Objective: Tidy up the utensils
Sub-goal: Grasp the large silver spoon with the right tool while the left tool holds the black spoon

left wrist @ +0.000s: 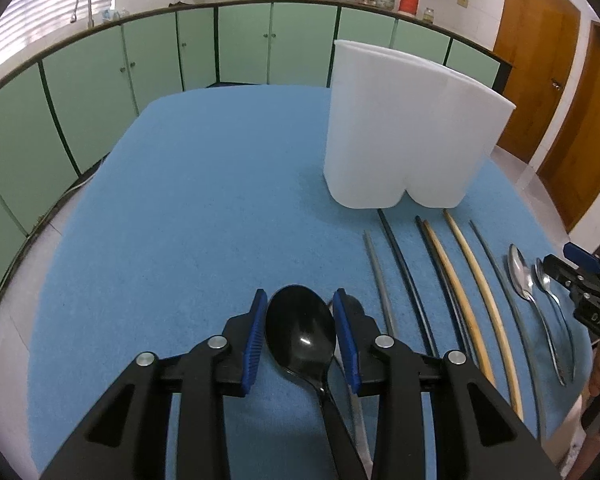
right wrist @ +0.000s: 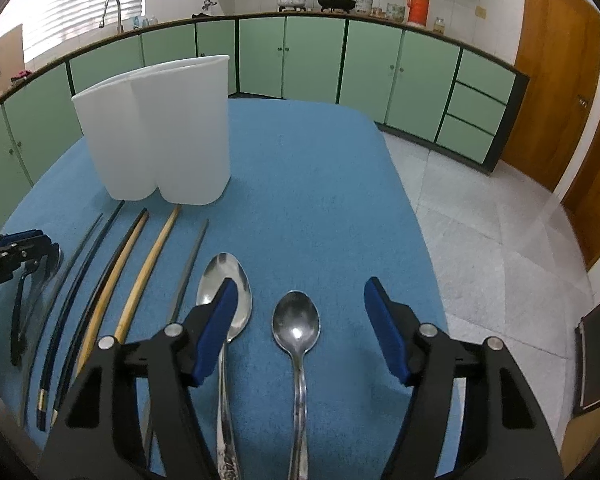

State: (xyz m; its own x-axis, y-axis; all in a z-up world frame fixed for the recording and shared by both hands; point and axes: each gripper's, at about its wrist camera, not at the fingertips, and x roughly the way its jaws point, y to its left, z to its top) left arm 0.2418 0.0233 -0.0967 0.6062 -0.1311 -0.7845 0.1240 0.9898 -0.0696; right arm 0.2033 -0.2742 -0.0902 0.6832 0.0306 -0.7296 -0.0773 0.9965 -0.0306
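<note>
Black angular gripper arms, silver round screws, ribbed blue fingers (left wrist: 255,340).

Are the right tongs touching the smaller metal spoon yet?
Apart. Right wrist view shows the right tongs open, blue cloth visible between each pad and the smaller metal spoon.

green cabinets (right wrist: 316,60), an orange thermos (right wrist: 418,4), a wooden door (right wrist: 556,92)

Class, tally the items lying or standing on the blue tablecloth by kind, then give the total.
Black plastic spoon: 1
Shiny metal spoons: 2
Long thin chopsticks: 6
White plastic two-compartment holder: 1
Total: 10
</note>
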